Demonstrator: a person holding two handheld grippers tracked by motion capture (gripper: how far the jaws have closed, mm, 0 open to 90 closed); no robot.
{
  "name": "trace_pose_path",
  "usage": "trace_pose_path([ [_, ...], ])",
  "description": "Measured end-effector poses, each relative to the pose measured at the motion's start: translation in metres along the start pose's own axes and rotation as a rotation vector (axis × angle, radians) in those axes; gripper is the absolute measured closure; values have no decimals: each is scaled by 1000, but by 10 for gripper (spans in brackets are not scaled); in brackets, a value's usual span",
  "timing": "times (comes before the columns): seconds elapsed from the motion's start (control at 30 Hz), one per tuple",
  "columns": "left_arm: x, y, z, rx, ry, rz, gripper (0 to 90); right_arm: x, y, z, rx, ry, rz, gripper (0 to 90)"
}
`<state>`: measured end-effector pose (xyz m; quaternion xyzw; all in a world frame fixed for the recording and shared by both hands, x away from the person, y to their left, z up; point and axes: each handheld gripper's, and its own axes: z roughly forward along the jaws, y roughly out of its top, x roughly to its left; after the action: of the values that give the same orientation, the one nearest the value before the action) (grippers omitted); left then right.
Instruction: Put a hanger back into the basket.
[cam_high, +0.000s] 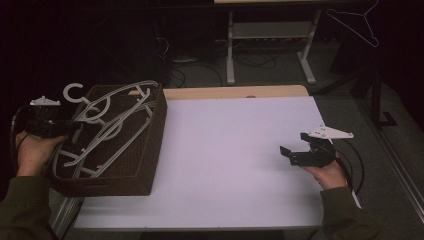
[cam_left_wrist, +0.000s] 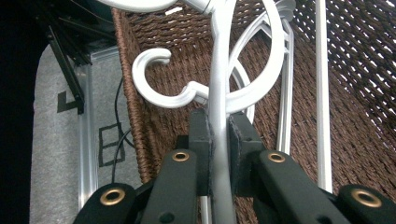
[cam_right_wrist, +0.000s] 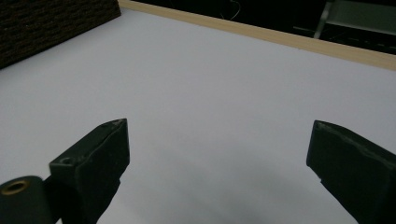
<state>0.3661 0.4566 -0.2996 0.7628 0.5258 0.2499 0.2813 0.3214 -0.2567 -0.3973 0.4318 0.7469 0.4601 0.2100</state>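
The white plastic hanger (cam_left_wrist: 219, 84) has a smooth rounded stem between curling hooks, and it runs up from between the left gripper (cam_left_wrist: 219, 140)'s pads, which are clamped narrow on it, over the brown wicker basket (cam_high: 150, 150) where more hangers lie. The right gripper (cam_right_wrist: 219, 144) stands with jaws wide apart over the white table (cam_high: 230, 150), nothing between them.

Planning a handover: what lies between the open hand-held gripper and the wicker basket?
Bare white tabletop, by the high view, between right hand-held gripper and basket.
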Motion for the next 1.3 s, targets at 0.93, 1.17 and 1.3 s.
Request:
trace_pose_path([
  [0.93,-13,-10,27,-9,-45,0,485,0,1,-2,-10,-1,3,52],
  [1.17,-35,3,24,-109,-145,-17,357,1,4,-4,-19,3,-1,52],
  [1.3,-52,10,24,-157,-203,-7,328,1,7,-7,-33,6,-6,50],
])
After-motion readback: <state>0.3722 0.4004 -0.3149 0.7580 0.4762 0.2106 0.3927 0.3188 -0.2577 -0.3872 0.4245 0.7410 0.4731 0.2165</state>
